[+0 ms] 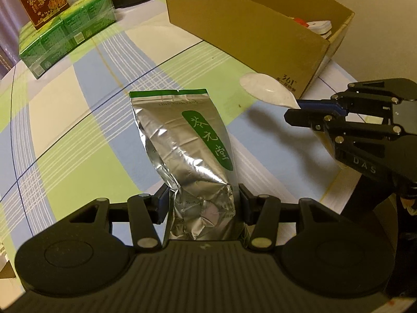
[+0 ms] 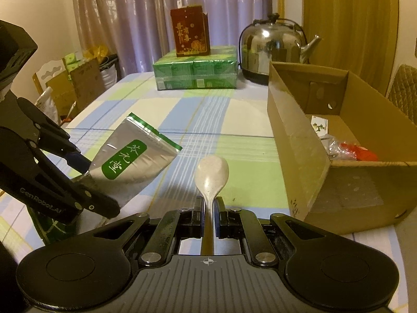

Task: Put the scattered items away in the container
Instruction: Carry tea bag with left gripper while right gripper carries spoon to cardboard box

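Left wrist view: my left gripper (image 1: 202,203) clamps the pouch (image 1: 182,140) low. My right gripper (image 2: 209,216) pinches the spoon (image 2: 211,174) handle. Either could swing loose near the box (image 2: 294,140).

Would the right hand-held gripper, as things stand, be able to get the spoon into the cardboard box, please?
Probably yes. The right hand-held gripper is shut on the spoon, and the cardboard box sits just to its right with its top open; nothing stands between them.

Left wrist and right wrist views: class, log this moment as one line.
left tool: shut on foil pouch | right tool: shut on white spoon | cardboard box: open, partly filled
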The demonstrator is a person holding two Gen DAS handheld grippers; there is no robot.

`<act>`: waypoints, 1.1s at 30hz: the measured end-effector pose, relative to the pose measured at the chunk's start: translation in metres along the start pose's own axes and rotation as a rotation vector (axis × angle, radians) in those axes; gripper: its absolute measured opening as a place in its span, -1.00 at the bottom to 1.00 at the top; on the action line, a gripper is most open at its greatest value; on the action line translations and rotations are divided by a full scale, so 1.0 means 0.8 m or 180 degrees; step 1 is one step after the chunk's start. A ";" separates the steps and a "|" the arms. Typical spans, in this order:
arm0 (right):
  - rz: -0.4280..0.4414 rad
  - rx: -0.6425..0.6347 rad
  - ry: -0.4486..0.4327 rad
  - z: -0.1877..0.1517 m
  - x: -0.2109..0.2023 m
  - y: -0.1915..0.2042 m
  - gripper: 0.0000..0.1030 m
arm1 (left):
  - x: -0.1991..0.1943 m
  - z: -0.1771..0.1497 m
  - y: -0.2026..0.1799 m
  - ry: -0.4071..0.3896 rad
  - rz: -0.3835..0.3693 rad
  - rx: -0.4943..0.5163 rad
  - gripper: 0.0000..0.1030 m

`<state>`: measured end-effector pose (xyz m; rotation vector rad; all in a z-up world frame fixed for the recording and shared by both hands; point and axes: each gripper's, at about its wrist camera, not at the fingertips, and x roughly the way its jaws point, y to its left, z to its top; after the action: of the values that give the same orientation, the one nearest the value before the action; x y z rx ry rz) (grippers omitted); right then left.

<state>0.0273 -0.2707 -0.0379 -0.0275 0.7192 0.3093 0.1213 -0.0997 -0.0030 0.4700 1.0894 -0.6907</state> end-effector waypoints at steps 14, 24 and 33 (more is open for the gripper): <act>-0.0032 0.0019 -0.0128 0.006 -0.025 -0.002 -0.92 | -0.014 0.009 -0.016 -0.0059 -0.0023 0.0029 -0.09; -0.0078 0.0052 -0.0271 0.022 -0.042 -0.011 -0.91 | -0.021 0.030 -0.025 -0.0121 -0.0068 0.0047 -0.09; -0.0173 0.0089 -0.0397 0.048 -0.052 -0.037 -0.91 | -0.027 0.068 -0.043 -0.0241 -0.0130 0.0110 -0.09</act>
<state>0.0310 -0.3053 0.0154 -0.0013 0.5979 0.2466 0.1256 -0.1539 0.0382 0.4487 1.0197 -0.7586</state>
